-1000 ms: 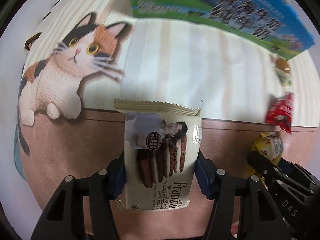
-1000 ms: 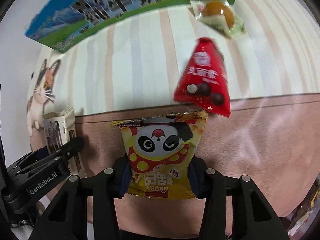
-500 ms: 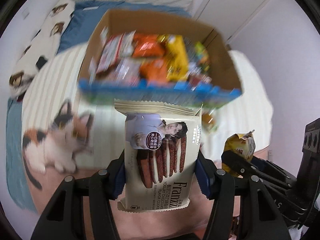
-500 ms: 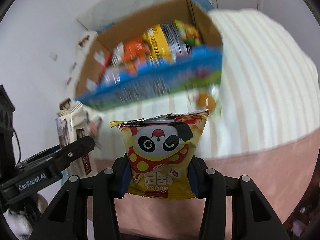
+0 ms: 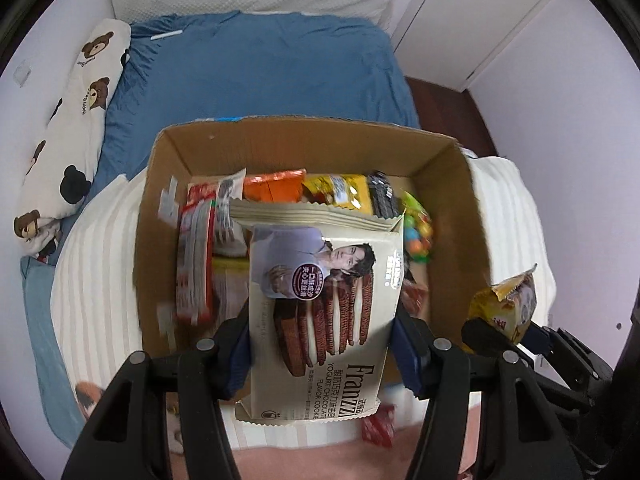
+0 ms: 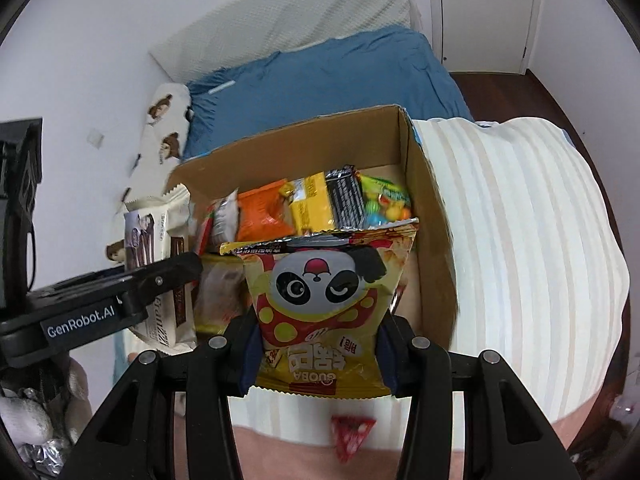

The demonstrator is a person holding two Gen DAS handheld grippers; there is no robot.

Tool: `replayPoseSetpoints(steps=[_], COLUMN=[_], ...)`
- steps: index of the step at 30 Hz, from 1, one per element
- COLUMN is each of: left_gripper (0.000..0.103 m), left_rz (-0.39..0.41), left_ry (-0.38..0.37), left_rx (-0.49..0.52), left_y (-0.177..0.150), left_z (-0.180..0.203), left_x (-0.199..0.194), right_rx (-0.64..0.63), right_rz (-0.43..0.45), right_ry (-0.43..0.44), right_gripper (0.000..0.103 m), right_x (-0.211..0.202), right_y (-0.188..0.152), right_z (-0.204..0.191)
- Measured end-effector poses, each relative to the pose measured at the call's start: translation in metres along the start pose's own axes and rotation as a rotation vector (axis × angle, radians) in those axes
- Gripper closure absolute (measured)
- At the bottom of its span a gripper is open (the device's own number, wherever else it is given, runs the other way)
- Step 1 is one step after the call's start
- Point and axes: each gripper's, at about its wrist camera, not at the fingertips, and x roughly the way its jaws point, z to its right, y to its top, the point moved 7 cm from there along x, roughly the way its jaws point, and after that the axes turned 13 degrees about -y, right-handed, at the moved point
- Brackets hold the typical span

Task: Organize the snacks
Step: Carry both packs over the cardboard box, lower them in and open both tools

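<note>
Left tongs (image 5: 320, 344) gripping cookie pack (image 5: 320, 320), right tongs (image 6: 318, 350) gripping panda bag (image 6: 324, 304), both above snack-filled box (image 5: 452, 216) on bed (image 5: 260, 72).

The cream cookie packet (image 5: 320, 320) pinched in my left gripper (image 5: 320, 344) reads "Franzz" in large letters, cut off by the packet's edge, with "YOGURT CHOCOLATE FLAVOR COOKIE" in small capitals beside it. There is also Chinese print on it, in a dark round badge and along the brand name, too small for me to make out.

The yellow panda bag (image 6: 328, 304) clamped in my right gripper (image 6: 320, 354) carries "GUOBA" on a red strip near its lower edge, seen upside down, with big Chinese characters above it.

In the right wrist view, the side of my left gripper's black body (image 6: 80, 320) bears "GenRobot.AI" in white.

The bear-print pillow (image 5: 68, 128) has small lettering I cannot read.
</note>
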Motion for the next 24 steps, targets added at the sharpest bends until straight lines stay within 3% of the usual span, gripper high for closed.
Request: replayPoseSetpoints(steps=[7,8,9,10,12,24], left_gripper=[0.045,0.043,0.036,0.021,0.010,0.010], left_rz=[-0.123,-0.141,-0.157,-0.161,-0.151,-0.140], left_ry=[0.011,0.007,0.007,0.016,0.024,0.004], left_rx=[-0.064,-0.081,-0.094,-0.099,-0.087,-0.085], left_y=[0.025,0.025,0.025,0.026,0.028,0.024], left_z=[-0.029,-0.033,-0.038,-0.043,-0.046,-0.045], left_x=[0.057,0.064,0.070,0.076,0.080,0.079], right_rx=[-0.019,-0.032,-0.041,-0.041,-0.048,-0.058], right_rz=[-0.109,-0.149,-0.183,-0.195,-0.197,-0.192], right_ry=[-0.030,-0.033,-0.042,-0.047,-0.056,-0.094], right_gripper=[0.050,0.040,0.016,0.006,0.005,0.005], right_x=[0.072,0.085,0.095,0.100,0.107,0.110], right_y=[0.030,0.030,0.029,0.024,0.024,0.024], right_z=[-0.013,-0.015,-0.014,-0.013,-0.011,0.005])
